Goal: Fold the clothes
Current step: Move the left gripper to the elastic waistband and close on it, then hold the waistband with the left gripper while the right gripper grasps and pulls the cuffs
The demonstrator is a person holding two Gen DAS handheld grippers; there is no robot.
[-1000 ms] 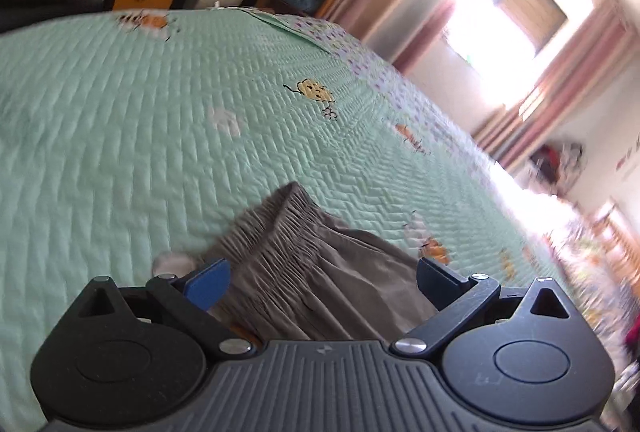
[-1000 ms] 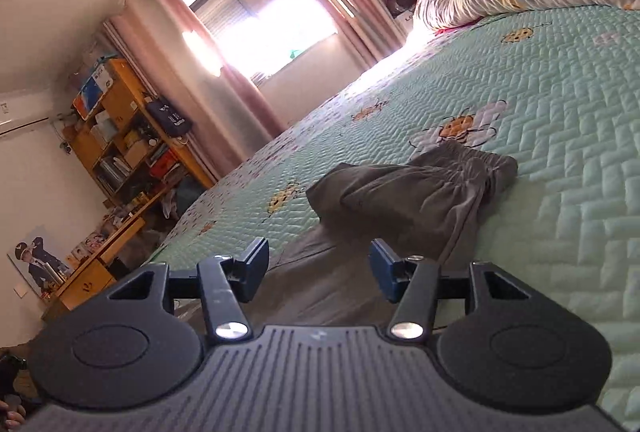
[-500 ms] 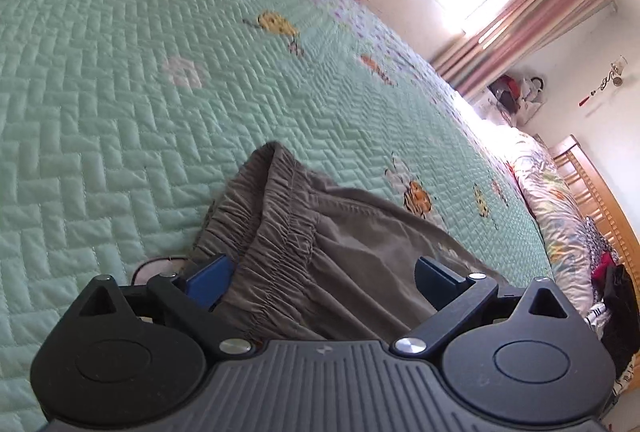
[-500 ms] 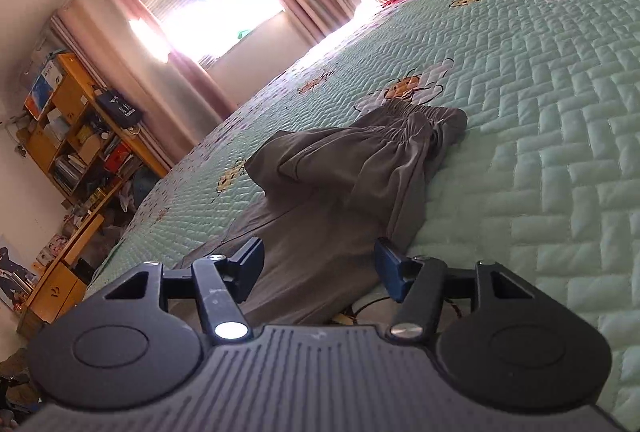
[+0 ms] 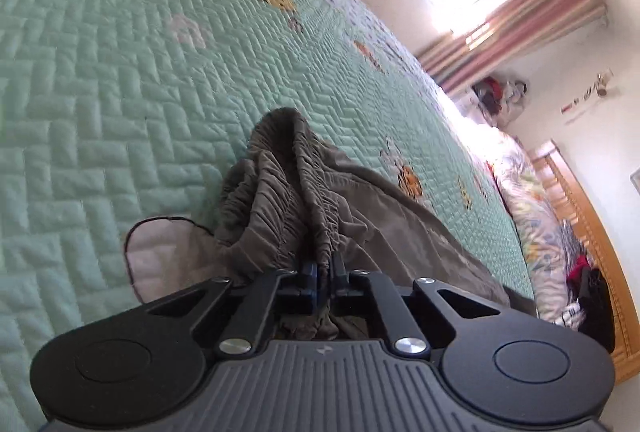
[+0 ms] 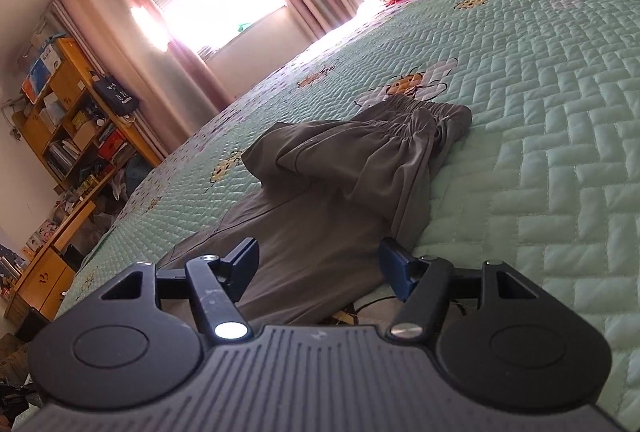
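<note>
1. Grey-brown pants (image 6: 344,192) lie crumpled on the green bed cover (image 5: 100,80).
2. The left gripper (image 5: 323,270) was wide a moment ago; now its fingers pinch the stretchy waistband.
3. The right gripper (image 6: 318,264) is opening over a pant leg, holding nothing.
4. Folding can probably begin soon.
</note>
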